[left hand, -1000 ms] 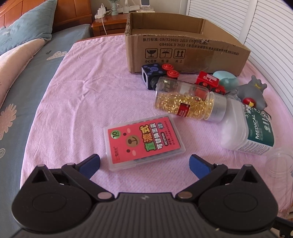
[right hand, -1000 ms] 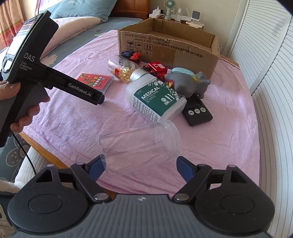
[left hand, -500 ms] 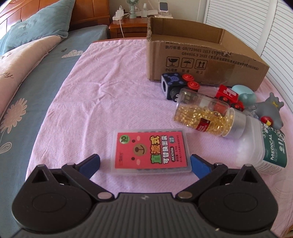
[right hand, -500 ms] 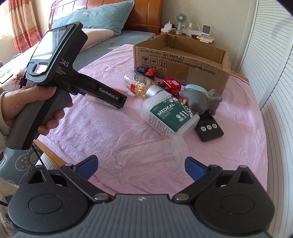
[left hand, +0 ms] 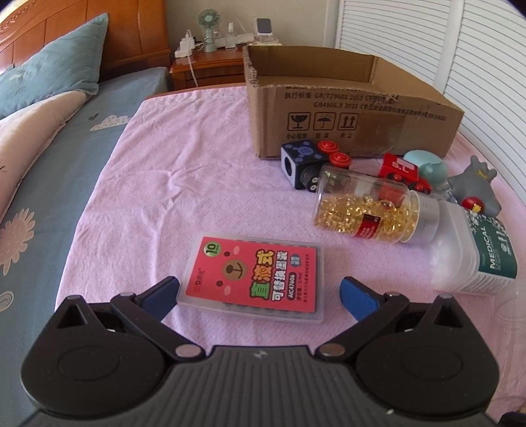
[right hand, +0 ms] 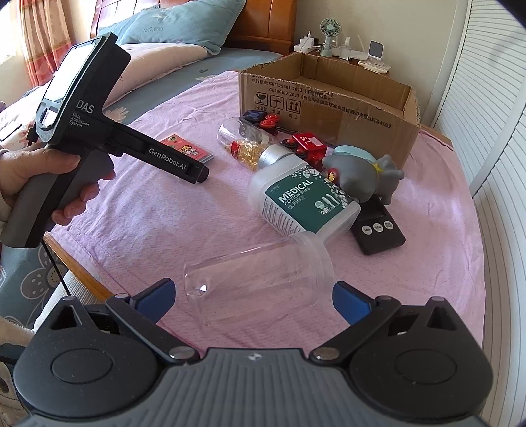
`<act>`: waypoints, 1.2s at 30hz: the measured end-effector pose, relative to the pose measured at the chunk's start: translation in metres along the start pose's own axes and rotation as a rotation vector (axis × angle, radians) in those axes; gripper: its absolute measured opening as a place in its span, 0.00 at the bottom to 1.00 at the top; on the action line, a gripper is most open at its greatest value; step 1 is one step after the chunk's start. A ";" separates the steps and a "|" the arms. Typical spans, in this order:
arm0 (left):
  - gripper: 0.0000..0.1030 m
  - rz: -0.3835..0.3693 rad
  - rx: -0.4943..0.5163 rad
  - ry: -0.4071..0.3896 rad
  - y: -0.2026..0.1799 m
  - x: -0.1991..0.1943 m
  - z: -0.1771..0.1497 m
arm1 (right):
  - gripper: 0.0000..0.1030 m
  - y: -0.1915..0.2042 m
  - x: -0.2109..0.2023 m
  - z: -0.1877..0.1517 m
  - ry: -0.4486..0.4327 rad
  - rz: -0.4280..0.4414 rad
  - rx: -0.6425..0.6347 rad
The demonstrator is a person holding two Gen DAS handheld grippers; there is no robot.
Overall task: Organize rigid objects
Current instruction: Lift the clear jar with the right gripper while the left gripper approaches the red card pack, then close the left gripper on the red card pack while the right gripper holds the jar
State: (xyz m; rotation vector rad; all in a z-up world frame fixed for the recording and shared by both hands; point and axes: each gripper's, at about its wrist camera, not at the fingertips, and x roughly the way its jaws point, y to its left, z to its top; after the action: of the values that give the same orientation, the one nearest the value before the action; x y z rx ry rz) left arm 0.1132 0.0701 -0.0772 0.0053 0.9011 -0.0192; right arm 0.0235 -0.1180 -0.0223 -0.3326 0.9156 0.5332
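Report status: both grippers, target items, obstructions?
Left gripper open, straddling flat pink-labelled plastic case. Right gripper open around clear empty plastic jar lying sideways. Neither gripped. Cardboard box unobstructed.

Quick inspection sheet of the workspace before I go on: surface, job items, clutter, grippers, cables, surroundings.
Surface: pink sheet on a bed, wrinkled.
Job's things: cardboard box open; red refill case flat; capsule bottle, cotton swab jar and clear jar on their sides.
Clutter: toy train, black cube, grey figurine, black timer.
Grippers: left gripper open around the case; right gripper open around the clear jar.
Cables: white charger lead at the nightstand.
Surroundings: pillows, desk fan, louvred doors.
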 end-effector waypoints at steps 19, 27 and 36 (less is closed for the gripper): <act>0.96 -0.077 0.107 -0.035 0.008 0.006 0.006 | 1.00 0.001 0.008 0.006 0.008 0.006 -0.113; 0.91 -0.087 0.081 -0.023 0.006 0.004 0.005 | 1.00 0.003 0.006 0.008 -0.002 0.033 -0.192; 0.91 -0.085 0.077 -0.030 0.005 0.003 0.005 | 1.00 0.004 0.012 0.014 0.052 0.123 -0.300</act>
State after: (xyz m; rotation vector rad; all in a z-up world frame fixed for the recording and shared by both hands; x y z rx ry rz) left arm 0.1193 0.0750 -0.0768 0.0384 0.8694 -0.1334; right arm 0.0364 -0.1041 -0.0238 -0.5659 0.9104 0.7810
